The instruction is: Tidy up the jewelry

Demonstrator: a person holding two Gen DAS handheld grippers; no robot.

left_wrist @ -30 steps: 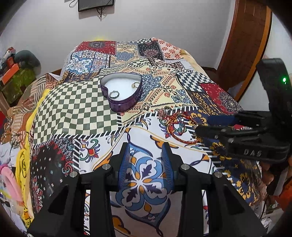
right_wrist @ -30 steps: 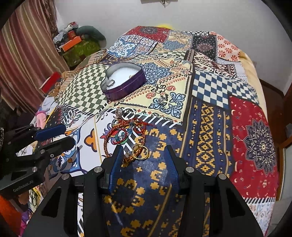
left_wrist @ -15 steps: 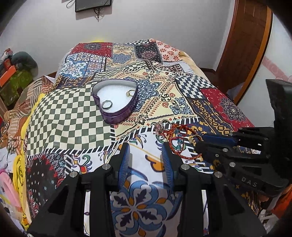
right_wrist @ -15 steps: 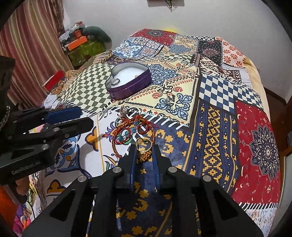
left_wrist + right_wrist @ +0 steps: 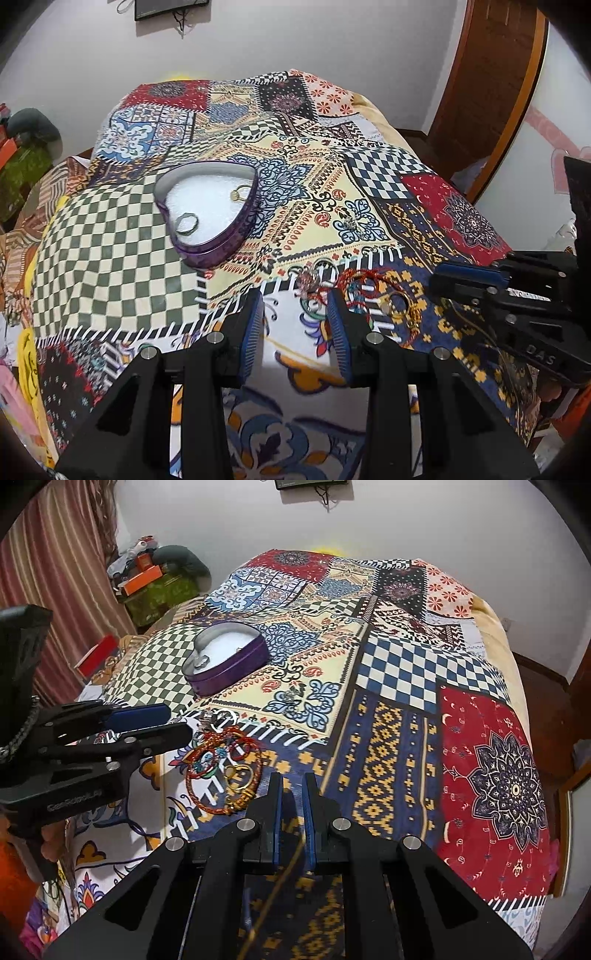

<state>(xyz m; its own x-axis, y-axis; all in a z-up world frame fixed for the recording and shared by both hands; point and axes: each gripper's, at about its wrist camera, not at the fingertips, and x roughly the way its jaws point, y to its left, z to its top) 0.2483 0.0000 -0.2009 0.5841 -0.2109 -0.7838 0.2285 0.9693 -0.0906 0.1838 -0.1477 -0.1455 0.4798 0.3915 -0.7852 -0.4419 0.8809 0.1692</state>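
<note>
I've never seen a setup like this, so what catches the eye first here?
The busy patchwork bedspread fills both views. On its far left sits an open purple heart-shaped tin with two rings inside, and a tangle of red and gold bracelets lies near the front edge, between the two black grippers.

A bed (image 5: pixel 406 686) is carrying a patchwork spread; lying on it are a purple heart-shaped tin (image 5: pixel 210 214) (open, white-lined), tangled red bracelets (image 5: pixel 221 768) and, seemingly, a small ring (image 5: pixel 293 691).
</note>
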